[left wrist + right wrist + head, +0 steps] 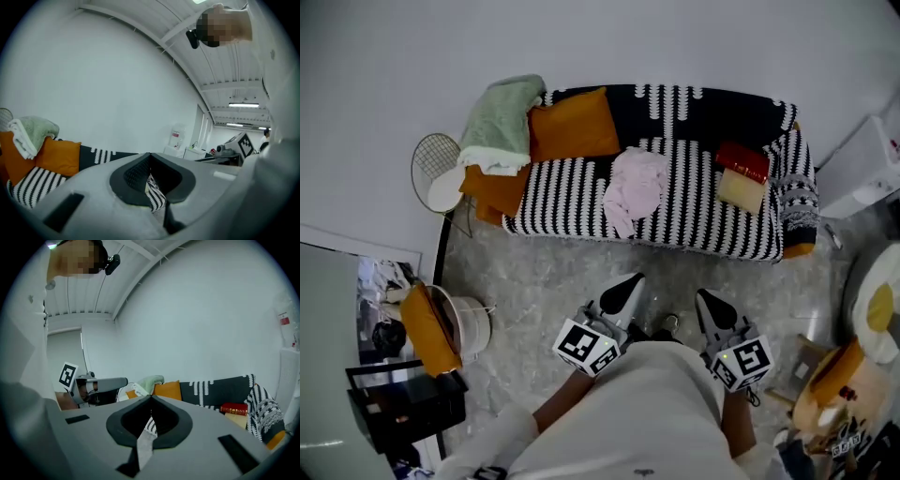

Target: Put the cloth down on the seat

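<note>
1. Left gripper (635, 280) and right gripper (704, 297): jaws together, nothing held. Both hang over the floor (534, 272), well apart from the sofa (567, 197).
2. Cloth (636, 190): lies bunched mid-seat, with one end trailing toward the front edge.
3. Risk: a brush against that trailing end could drag the cloth off the seat.
4. Surface: striped cover, with a cushion (575, 124) at the left end and a book (742, 161) at the right.
5. Room: plain white wall (609, 37), mottled floor.

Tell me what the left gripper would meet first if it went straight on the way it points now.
Most likely the striped sofa seat, near its front edge and just right of the pink cloth. The left gripper, shut and empty, aims there over the floor; exact depth is unclear.
</note>
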Available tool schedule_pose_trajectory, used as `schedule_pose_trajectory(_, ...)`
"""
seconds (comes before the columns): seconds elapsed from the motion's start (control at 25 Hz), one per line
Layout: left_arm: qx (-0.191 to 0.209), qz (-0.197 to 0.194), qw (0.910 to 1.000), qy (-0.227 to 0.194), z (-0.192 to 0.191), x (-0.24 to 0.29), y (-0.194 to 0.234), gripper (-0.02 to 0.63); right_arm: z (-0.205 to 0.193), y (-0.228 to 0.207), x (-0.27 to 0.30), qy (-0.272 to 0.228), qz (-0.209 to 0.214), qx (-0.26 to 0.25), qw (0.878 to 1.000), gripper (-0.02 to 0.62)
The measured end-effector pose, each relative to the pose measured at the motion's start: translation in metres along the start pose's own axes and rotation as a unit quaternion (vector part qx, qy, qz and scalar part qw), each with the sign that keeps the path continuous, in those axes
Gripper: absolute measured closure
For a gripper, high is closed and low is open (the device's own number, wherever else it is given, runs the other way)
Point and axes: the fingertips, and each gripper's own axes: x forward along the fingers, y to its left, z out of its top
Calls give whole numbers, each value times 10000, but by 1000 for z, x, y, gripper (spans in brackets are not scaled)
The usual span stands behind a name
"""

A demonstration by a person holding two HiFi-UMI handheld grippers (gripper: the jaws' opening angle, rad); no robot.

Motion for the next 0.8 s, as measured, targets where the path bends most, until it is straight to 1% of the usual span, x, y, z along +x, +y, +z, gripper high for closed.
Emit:
schedule_pose_trajectory(0.16,98,-107,9999,33,6,-21,-7,594,-1,17,1,-59,-24,-36,10000,588)
schedule_pose_trajectory(0.28,148,-167,9997,99,2,-38,-11,594,-4,35,4,-47,58,-84,9999,588)
schedule_pose_trajectory(0.44,44,-71,9998,177,-8,-49,-9,594,-6,47,5,-75,93,-93,9999,588)
schedule_pose_trajectory(0.52,37,-97,9997,208,-12,-55,-11,594,-7,53,3,-81,113,-100,9999,588)
schedule_pose_trajectory(0.8,28,-63,9998,193,-16,-59,-20,594,-8,55,-9,-98,106,-195,9997,588)
